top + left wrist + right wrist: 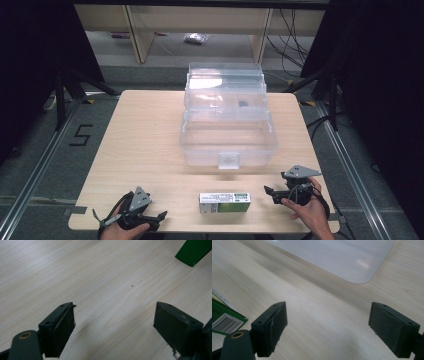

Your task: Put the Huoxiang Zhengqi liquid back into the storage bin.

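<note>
The green-and-white carton lies flat near the table's front edge, between the left gripper and the right gripper, touching neither. Both grippers stand wide open, with nothing between their jaws. The right gripper view shows the carton's barcode, and the clear storage box beyond.

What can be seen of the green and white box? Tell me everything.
The green and white box is a small, long carton, seemingly cardboard, lying flat and closed on the wooden table near its front edge, lengthwise across it. Its top is white with small print, its front side green. A barcode shows on one end in the right gripper view. It sits in front of the clear plastic container, between the two grippers, touching neither.
</note>
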A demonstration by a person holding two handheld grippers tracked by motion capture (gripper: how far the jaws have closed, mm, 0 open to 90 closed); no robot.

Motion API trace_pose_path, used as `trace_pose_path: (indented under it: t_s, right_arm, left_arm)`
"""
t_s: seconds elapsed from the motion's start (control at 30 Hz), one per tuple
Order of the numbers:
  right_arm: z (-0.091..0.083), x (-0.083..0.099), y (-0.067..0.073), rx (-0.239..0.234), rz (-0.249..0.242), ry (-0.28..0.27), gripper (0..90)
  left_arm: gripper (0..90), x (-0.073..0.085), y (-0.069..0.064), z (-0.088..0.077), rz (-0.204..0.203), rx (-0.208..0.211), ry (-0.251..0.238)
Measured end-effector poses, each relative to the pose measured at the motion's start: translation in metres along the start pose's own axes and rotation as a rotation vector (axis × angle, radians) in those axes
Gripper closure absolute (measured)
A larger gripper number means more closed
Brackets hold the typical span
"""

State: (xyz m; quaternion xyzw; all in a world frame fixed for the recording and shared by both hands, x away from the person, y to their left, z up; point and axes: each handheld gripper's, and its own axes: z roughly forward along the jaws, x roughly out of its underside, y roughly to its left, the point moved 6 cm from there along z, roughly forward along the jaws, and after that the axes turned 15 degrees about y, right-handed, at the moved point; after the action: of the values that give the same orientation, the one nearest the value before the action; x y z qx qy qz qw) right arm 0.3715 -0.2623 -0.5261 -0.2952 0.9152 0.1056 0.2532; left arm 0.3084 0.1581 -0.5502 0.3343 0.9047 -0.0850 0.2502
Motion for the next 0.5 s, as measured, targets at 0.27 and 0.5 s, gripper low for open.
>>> trace_pose_path:
  t_s: [0.27,0.5]
  right_arm:
    - [-0.001,-0.003,0.004,-0.020,-0.044,0.015,16.5]
    - [-0.007,-0.009,0.011,-0.022,-0.070,0.034,17.4]
  left_arm:
    - [16.6,0.000,0.002,0.001,-0.006,-0.001,-0.001]
    - [16.5,0.001,0.001,0.000,0.000,0.009,0.006]
